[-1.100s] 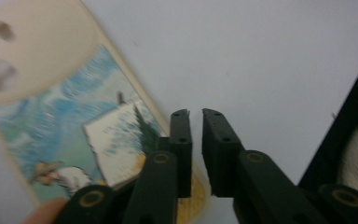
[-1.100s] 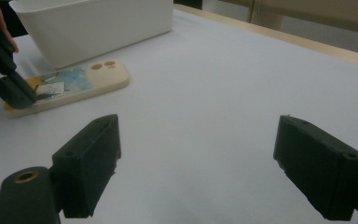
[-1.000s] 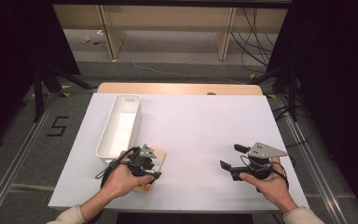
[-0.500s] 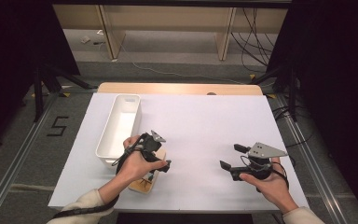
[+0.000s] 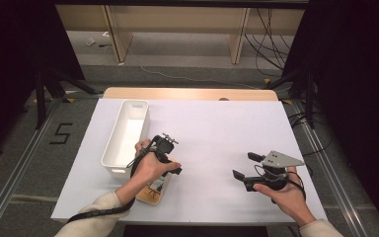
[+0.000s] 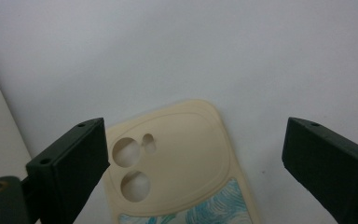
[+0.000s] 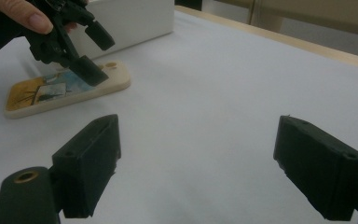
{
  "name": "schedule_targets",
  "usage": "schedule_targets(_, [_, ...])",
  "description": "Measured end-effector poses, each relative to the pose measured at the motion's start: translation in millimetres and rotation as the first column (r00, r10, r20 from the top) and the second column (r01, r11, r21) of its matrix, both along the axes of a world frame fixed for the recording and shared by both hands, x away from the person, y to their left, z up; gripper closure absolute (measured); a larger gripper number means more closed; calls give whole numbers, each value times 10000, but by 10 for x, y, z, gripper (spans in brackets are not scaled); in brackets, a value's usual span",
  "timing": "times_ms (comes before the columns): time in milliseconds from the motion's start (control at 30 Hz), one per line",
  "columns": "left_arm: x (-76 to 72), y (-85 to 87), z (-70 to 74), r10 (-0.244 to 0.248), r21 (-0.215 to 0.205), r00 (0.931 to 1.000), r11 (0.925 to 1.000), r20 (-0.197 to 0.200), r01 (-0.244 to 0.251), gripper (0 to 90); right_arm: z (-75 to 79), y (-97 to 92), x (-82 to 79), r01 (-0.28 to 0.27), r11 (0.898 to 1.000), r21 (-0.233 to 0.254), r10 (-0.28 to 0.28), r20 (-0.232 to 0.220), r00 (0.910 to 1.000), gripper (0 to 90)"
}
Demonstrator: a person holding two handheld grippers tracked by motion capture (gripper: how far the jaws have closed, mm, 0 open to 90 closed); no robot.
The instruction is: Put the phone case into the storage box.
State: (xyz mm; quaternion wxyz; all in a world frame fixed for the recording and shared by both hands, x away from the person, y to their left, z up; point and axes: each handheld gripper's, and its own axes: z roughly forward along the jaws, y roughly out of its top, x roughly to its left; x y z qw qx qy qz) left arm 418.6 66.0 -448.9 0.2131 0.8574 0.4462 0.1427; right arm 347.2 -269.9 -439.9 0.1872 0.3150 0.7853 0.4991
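On the white worktop (image 5: 217, 128), just beside the white bin (image 5: 126, 138), the phone case (image 6: 177, 163) lies flat, camera cutouts up. Left gripper (image 5: 164, 146) has just been opening; case lies below its spread jaws, untouched, so likely just set down. A second ago it hovered nearer the person. Right gripper (image 5: 244, 165) released, idle, well apart. Bin looks empty.

Left tongs (image 7: 89, 55) hover over phone case (image 7: 65, 91).
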Motion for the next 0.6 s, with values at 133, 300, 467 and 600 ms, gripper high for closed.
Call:
schedule_targets(133, [56,9,-17,194,16,9997,9998,-142,-193,75,4,5,-2,-38,10000,-17,39,26,10000,156])
schedule_targets(300, [91,3,-39,308,208,9991,9993,-295,-302,98,6,4,-3,-48,10000,-27,49,46,10000,156])
schedule_targets(467, [120,-7,-59,443,299,9982,9986,-406,-431,117,5,4,-1,-51,10000,-26,51,32,10000,156])
schedule_targets(600, [126,-14,-74,545,401,9974,9978,-477,-526,134,3,3,1,-73,10000,-43,73,29,10000,156])
